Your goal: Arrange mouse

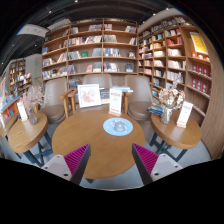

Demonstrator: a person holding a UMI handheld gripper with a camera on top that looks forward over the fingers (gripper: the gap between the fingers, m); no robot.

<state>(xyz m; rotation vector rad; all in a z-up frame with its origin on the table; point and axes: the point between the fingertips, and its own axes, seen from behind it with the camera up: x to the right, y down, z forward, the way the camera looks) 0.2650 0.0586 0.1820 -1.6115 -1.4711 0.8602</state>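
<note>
A round pale-blue mouse mat [118, 126] lies on the round wooden table [100, 150], beyond my fingers. A small pale mouse [119, 125] seems to rest on its middle. My gripper [111, 158] hangs over the near part of the table, well short of the mat. Its fingers [76, 158] stand wide apart with their magenta pads facing inward. Nothing is between them.
Upright signs [90, 95] and a card stand [116, 102] are at the table's far edge. Smaller round tables stand at the left [25, 132] and right [180, 132]. Bookshelves [95, 55] line the back and right walls.
</note>
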